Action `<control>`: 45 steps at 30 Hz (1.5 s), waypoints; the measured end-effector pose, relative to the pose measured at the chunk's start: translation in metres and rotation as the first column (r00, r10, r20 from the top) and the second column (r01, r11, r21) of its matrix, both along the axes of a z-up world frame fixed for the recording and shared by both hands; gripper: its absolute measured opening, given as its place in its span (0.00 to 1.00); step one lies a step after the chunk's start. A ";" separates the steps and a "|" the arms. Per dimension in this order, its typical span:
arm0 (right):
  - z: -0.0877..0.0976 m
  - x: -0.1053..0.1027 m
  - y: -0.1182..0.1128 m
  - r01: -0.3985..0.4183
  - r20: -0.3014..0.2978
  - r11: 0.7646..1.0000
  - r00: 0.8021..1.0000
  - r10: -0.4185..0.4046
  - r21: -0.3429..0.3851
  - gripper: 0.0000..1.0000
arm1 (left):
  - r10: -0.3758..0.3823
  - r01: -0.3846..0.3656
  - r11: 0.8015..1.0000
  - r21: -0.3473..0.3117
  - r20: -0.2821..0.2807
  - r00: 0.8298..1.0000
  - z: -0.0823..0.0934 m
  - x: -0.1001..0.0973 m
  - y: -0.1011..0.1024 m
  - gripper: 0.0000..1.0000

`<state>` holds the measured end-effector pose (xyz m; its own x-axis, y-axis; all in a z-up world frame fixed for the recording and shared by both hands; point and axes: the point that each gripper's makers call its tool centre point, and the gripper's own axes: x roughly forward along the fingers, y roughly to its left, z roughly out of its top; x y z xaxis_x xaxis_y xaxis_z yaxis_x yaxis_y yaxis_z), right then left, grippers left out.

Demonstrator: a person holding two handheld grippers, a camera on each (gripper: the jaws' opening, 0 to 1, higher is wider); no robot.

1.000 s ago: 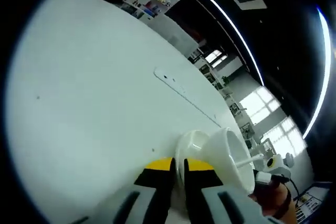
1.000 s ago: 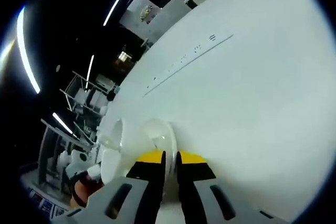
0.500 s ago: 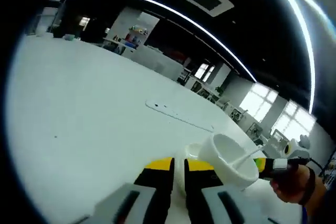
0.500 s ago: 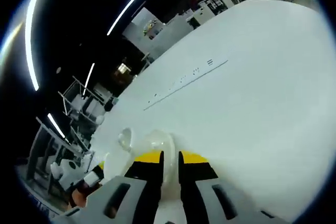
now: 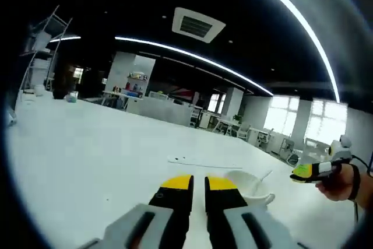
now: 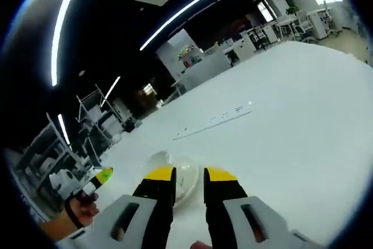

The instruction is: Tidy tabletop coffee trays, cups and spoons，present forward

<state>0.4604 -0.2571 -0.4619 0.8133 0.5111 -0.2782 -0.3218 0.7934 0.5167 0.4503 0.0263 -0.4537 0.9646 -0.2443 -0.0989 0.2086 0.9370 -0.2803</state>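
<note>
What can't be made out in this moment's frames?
- Left gripper view: whether a saucer sits under the cup; the left gripper covers its near base.
- Right gripper view: the cup is partly behind the right gripper.
- Both views: marks on the table's inset strip are too small.

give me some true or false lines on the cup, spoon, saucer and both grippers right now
1. The cup sits on the white table. True.
2. A spoon leans inside the cup. True.
3. The left gripper is clamped on the cup's rim. False: the cup lies beyond its fingers, to the right, and nothing shows between them.
4. The right gripper has a gap between its fingers. True: its fingers stand apart in front of the saucer.
5. The cup is red. False: it is white.
6. The saucer is stacked on top of the cup. False: in the right gripper view the saucer lies on the table.
</note>
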 end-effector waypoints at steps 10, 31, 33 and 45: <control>0.036 -0.040 -0.025 0.018 0.169 0.986 0.986 0.011 -0.168 0.21 | -0.012 -0.007 0.984 0.176 0.107 0.994 0.027 -0.040 0.030 0.11; 0.073 -0.137 -0.115 0.357 0.566 0.896 0.810 -0.156 -0.264 0.28 | 0.167 -0.219 0.954 0.204 0.246 0.955 0.045 -0.137 0.114 0.27; 0.070 -0.143 -0.123 0.376 0.571 0.886 0.804 -0.168 -0.269 0.32 | 0.204 -0.269 0.940 0.208 0.290 0.935 0.046 -0.147 0.127 0.26; 0.057 -0.175 -0.149 0.446 0.604 0.849 0.771 -0.203 -0.284 0.36 | 0.318 -0.382 0.910 0.165 0.314 0.894 0.023 -0.180 0.165 0.28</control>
